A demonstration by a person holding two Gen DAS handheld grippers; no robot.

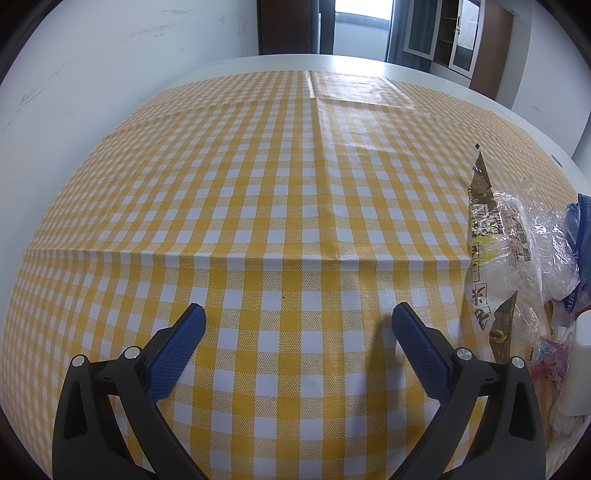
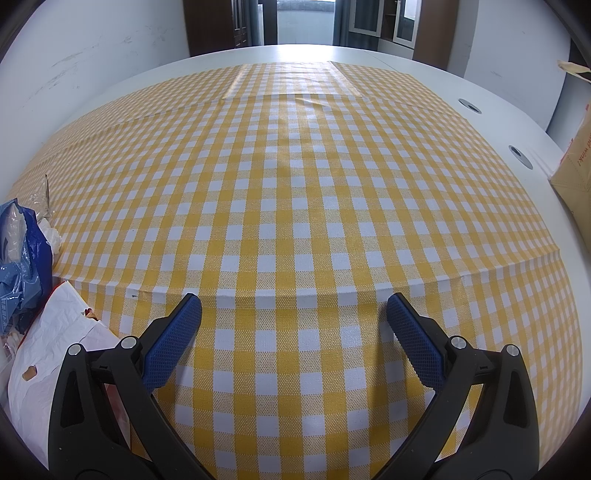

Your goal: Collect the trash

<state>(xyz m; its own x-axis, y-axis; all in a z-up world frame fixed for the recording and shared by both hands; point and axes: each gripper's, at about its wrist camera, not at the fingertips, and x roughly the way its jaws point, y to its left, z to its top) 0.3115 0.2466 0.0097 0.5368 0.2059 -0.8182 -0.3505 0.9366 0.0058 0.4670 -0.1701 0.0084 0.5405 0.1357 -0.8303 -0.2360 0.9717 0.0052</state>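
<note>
A heap of trash lies between my two grippers on the yellow checked tablecloth (image 1: 266, 184). In the left wrist view a clear printed snack wrapper (image 1: 491, 236) sits at the right, with crumpled clear plastic (image 1: 546, 236), a blue bag (image 1: 581, 236) and a white container (image 1: 580, 369) behind it. My left gripper (image 1: 298, 317) hovers open over bare cloth, left of the heap, holding nothing. In the right wrist view the blue bag (image 2: 26, 254) and a white paper bag (image 2: 55, 354) lie at the left edge. My right gripper (image 2: 294, 308) is open and empty, to the right of them.
The cloth (image 2: 295, 184) covers a white table (image 2: 498, 110) with two round cable ports (image 2: 520, 152). A cardboard box (image 2: 576, 162) stands at the table's right edge. White walls and a doorway (image 1: 360, 26) lie beyond the far edge.
</note>
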